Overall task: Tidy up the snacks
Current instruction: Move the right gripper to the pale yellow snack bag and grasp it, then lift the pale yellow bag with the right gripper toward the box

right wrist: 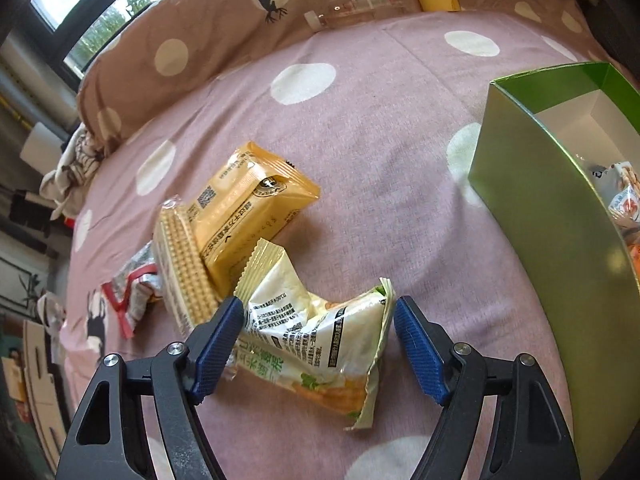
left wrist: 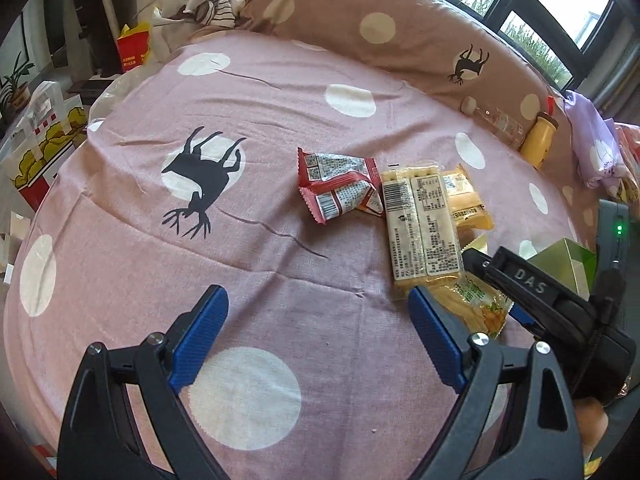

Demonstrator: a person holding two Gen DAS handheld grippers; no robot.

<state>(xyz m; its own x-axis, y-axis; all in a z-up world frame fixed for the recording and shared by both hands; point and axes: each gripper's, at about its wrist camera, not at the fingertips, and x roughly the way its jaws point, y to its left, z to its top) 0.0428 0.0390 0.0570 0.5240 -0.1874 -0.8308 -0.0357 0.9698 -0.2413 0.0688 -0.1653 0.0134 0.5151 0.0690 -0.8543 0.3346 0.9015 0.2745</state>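
In the left wrist view, the left gripper (left wrist: 318,312) has its blue fingers (left wrist: 200,332) spread wide and released over bare pink bedsheet (left wrist: 120,264) at the frame's bottom, with the snack pile's wafer pack (left wrist: 420,224) just beyond the right fingertip and a red packet (left wrist: 340,184) at centre. In the right wrist view, the right gripper (right wrist: 318,320) is unclenched at lower centre; the pale green-and-white snack bag (right wrist: 316,344) lies between its fingers, touching the left pad and apart from the right, while the green box (right wrist: 560,208) stands at the right edge.

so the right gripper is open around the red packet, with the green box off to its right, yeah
Not quite: the right gripper is open around the pale green-and-white snack bag, not the red packet, which lies further left beyond the wafer pack. The right wrist view shows this. The green box does stand to its right.
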